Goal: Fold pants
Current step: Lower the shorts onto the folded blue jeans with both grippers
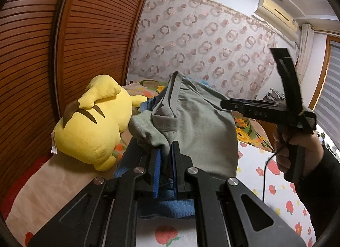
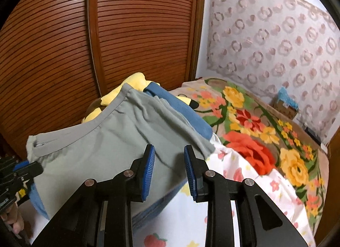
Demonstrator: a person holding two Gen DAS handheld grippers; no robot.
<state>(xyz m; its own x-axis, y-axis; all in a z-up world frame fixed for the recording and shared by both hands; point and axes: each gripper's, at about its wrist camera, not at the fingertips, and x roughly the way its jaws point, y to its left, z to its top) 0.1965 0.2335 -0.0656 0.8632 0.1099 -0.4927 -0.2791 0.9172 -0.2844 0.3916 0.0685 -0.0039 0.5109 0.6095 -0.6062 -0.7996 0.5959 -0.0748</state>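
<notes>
Two grippers, the left gripper (image 1: 164, 162) and the right gripper (image 2: 169, 170), one grey pair of pants (image 2: 102, 147), one blue garment (image 2: 187, 115), one yellow plush toy (image 1: 91, 123) and one wall air conditioner (image 1: 278, 13) are counted.

The left wrist view is looking forward along its jaws from close above the bed (image 1: 265, 174), facing the louvred wardrobe (image 1: 38, 55) and patterned curtain (image 1: 201, 51). The right wrist view is looking from the bed's other side, also close, toward the same wardrobe. Both are sharing the grey pants (image 1: 197, 119), yellow plush (image 1: 91, 123) and curtain.
</notes>
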